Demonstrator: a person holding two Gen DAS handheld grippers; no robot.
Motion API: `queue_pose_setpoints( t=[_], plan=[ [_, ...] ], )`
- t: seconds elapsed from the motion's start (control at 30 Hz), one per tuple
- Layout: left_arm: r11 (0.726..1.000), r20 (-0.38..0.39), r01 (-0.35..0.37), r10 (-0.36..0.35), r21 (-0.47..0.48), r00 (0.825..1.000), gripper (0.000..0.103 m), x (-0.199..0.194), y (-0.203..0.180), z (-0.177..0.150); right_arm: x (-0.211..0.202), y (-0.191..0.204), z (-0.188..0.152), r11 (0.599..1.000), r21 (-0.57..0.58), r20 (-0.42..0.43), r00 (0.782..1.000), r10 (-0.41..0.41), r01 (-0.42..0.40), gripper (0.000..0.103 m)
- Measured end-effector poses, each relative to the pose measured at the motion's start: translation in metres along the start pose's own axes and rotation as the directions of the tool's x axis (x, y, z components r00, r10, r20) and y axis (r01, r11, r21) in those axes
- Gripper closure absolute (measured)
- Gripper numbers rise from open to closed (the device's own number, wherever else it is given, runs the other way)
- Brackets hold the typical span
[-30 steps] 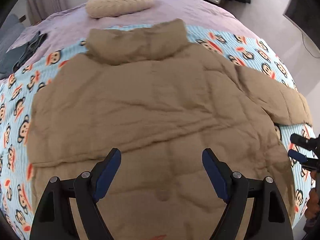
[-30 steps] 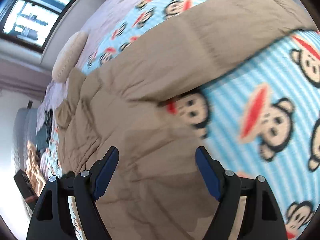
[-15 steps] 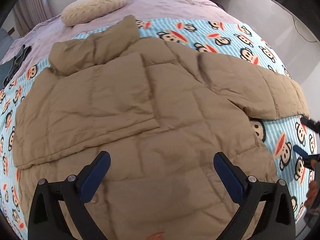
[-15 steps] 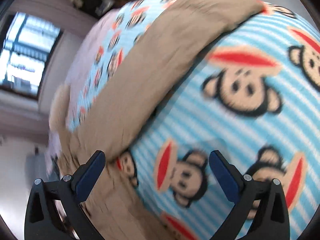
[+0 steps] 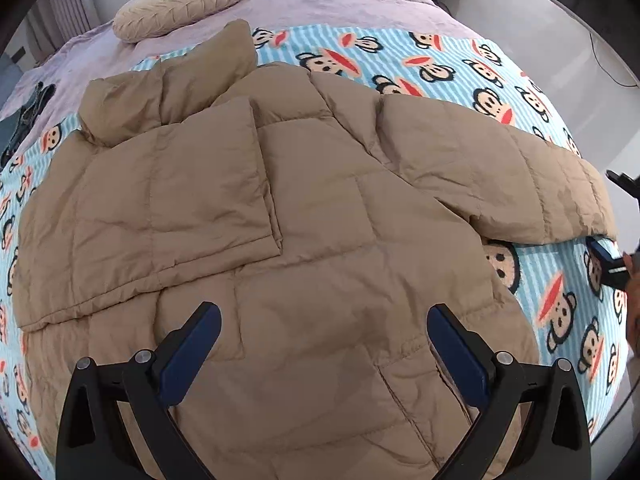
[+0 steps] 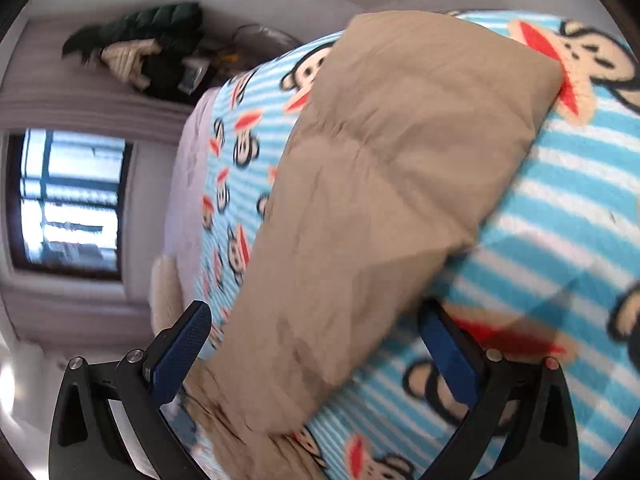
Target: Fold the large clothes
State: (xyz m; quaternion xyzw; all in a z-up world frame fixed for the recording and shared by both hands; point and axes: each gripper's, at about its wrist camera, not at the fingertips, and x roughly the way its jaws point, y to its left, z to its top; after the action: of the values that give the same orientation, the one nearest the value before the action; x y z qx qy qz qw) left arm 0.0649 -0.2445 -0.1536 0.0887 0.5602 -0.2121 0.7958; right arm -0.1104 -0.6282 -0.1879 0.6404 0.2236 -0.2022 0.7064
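Jacket [image 5: 304,240] hem cut off; right view blurred.

Tan puffer jacket [image 5: 304,216] flat on monkey-print blanket [image 5: 480,80], one sleeve [image 5: 168,200] folded in

1 tan puffer jacket [image 5: 280,240], 1 monkey-print blanket [image 5: 440,64], 1 cream pillow [image 5: 180,4], 2 hand-held grippers: left [image 5: 324,340], right [image 6: 316,340].

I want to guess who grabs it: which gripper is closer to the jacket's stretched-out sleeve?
Right. The right gripper straddles the sleeve, jaws open. The left gripper hovers over the jacket's hem.
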Motion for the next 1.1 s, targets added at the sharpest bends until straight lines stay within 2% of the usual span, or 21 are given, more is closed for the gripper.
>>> queue_pose_setpoints(
  t=[0.07, 0.1, 0.13, 0.17, 0.2, 0.3, 0.4, 0.5, 0.6, 0.7, 0.83, 0.9, 1.0, 1.1],
  plan=[
    [1.0, 0.001, 0.009, -0.009, -0.007, 1.0, 0.0, -0.002, 0.002, 0.0, 0.007, -0.003, 0.006, 0.999, 0.043, -0.023, 0.999, 0.033, -0.032, 0.032],
    [1.0, 0.003, 0.008, -0.008, -0.011, 1.0, 0.0, -0.003, 0.004, 0.0, 0.012, -0.005, 0.009, 0.997, 0.065, -0.034, 0.998, 0.046, -0.044, 0.039],
    [1.0, 0.007, 0.005, -0.005, -0.017, 1.0, 0.0, -0.004, 0.006, 0.0, 0.016, -0.008, 0.013, 0.993, 0.095, -0.046, 0.997, 0.068, -0.064, 0.06],
    [1.0, 0.011, 0.001, -0.001, -0.024, 1.0, 0.0, -0.005, 0.009, 0.0, 0.021, -0.012, 0.014, 0.989, 0.135, -0.056, 0.996, 0.071, -0.063, 0.089],
    [1.0, 0.014, -0.002, 0.002, -0.03, 1.0, 0.0, -0.006, 0.012, 0.0, 0.024, -0.016, 0.014, 0.983, 0.172, -0.057, 0.996, 0.074, -0.063, 0.096],
    [0.998, 0.027, -0.01, 0.011, -0.058, 1.0, 0.0, -0.011, 0.024, 0.001, 0.028, -0.011, 0.009, 0.974, 0.187, -0.052, 0.989, 0.14, -0.128, 0.097],
    [0.996, 0.033, -0.016, 0.018, -0.087, 0.999, 0.0, -0.015, 0.043, 0.002, 0.027, 0.015, 0.001, 0.986, 0.088, -0.066, 0.986, 0.151, -0.145, 0.097],
    [0.993, 0.045, -0.03, 0.035, -0.118, 0.998, 0.0, -0.019, 0.066, 0.003, 0.029, 0.056, -0.014, 0.988, -0.061, -0.09, 0.986, 0.138, -0.143, 0.097],
    [0.986, 0.063, -0.049, 0.06, -0.157, 0.996, 0.0, -0.023, 0.092, 0.004, 0.034, 0.096, -0.035, 0.971, -0.192, -0.114, 0.986, 0.125, -0.145, 0.097],
    [0.977, 0.078, -0.061, 0.078, -0.205, 0.994, 0.0, -0.027, 0.122, 0.005, 0.048, 0.141, -0.064, 0.936, -0.308, -0.155, 0.98, 0.126, -0.169, 0.097],
    [0.965, 0.098, -0.074, 0.101, -0.25, 0.99, 0.0, -0.033, 0.155, 0.004, 0.075, 0.202, -0.123, 0.847, -0.494, -0.214, 0.972, 0.098, -0.194, 0.097],
    [0.96, 0.109, -0.079, 0.112, -0.269, 0.988, 0.0, -0.036, 0.173, 0.002, 0.093, 0.232, -0.162, 0.781, -0.587, -0.251, 0.965, 0.077, -0.215, 0.097],
    [0.952, 0.118, -0.086, 0.125, -0.292, 0.985, 0.0, -0.039, 0.197, -0.003, 0.111, 0.253, -0.224, 0.679, -0.69, -0.306, 0.951, 0.04, -0.251, 0.097],
    [0.941, 0.124, -0.088, 0.135, -0.327, 0.983, 0.0, -0.041, 0.222, -0.007, 0.143, 0.262, -0.287, 0.601, -0.753, -0.364, 0.93, -0.041, -0.268, 0.097]
  ],
)
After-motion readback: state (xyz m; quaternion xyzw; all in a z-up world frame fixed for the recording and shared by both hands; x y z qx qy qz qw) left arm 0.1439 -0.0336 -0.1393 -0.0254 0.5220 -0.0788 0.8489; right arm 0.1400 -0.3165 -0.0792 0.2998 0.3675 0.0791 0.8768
